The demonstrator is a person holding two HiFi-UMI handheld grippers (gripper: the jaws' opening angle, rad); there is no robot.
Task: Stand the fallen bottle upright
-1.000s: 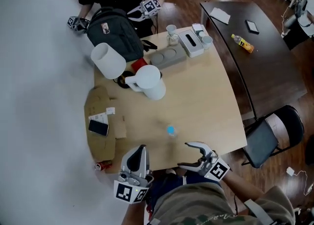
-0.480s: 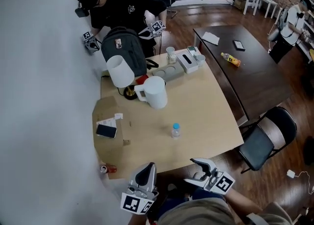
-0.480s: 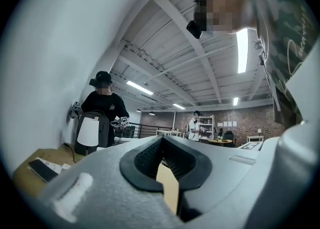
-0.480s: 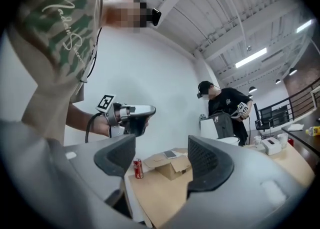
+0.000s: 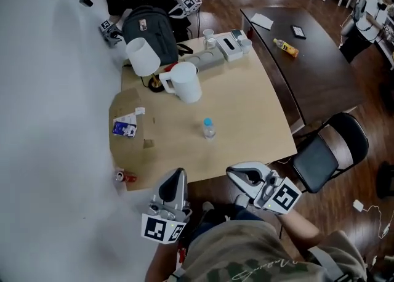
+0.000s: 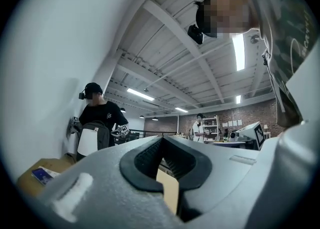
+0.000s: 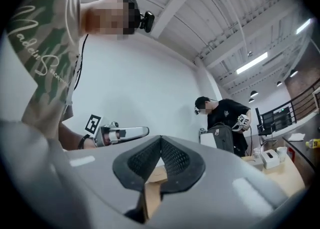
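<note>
A small clear bottle with a blue cap stands upright near the middle of the light wooden table. Both grippers hang off the table's near edge, well short of the bottle. My left gripper is shut with nothing between its jaws; in the left gripper view its tips meet. My right gripper is also shut and empty, and its tips are pressed together in the right gripper view. Neither gripper view shows the bottle; the jaws block the table.
A white pitcher, a white cylinder, a dark backpack and a tissue box crowd the far end, where another person holds grippers. A red can lies at the near left corner. A black chair stands at the right.
Both grippers have drawn back from the table toward me and risen. The right jaws went from open to shut. The bottle has stayed upright.
</note>
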